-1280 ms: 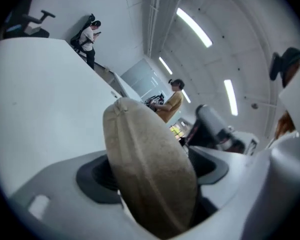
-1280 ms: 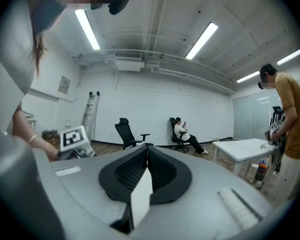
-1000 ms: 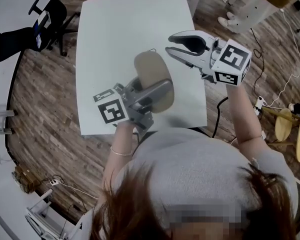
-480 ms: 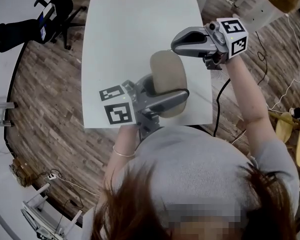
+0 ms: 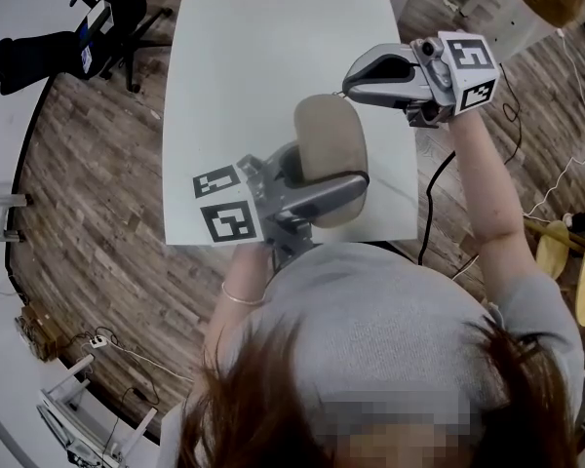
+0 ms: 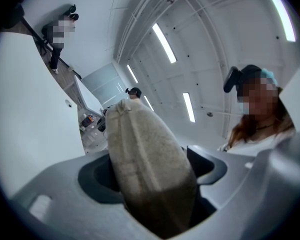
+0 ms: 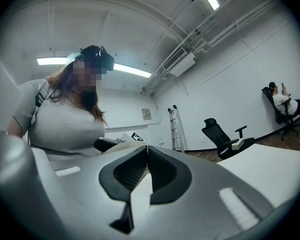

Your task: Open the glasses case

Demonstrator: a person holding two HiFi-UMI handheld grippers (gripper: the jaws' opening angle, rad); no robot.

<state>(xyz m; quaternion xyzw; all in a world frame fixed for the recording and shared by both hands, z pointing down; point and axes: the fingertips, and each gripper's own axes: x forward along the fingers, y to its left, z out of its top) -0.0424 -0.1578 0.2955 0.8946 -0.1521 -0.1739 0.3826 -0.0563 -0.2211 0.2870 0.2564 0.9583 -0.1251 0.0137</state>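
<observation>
Glasses case (image 5: 328,136) (in left gripper (image 5: 317,178)) points lengthwise away, perhaps upward.

No words, brand names or numbers can be read. The marker cube (image 5: 224,208) on the left tongs (image 5: 324,172) and the one (image 5: 473,66) on the right tongs (image 5: 351,81) carry only black-and-white square patterns, no letters. A wall notice (image 7: 146,114), just left of the ladder (image 7: 176,128), is too small to read.
</observation>
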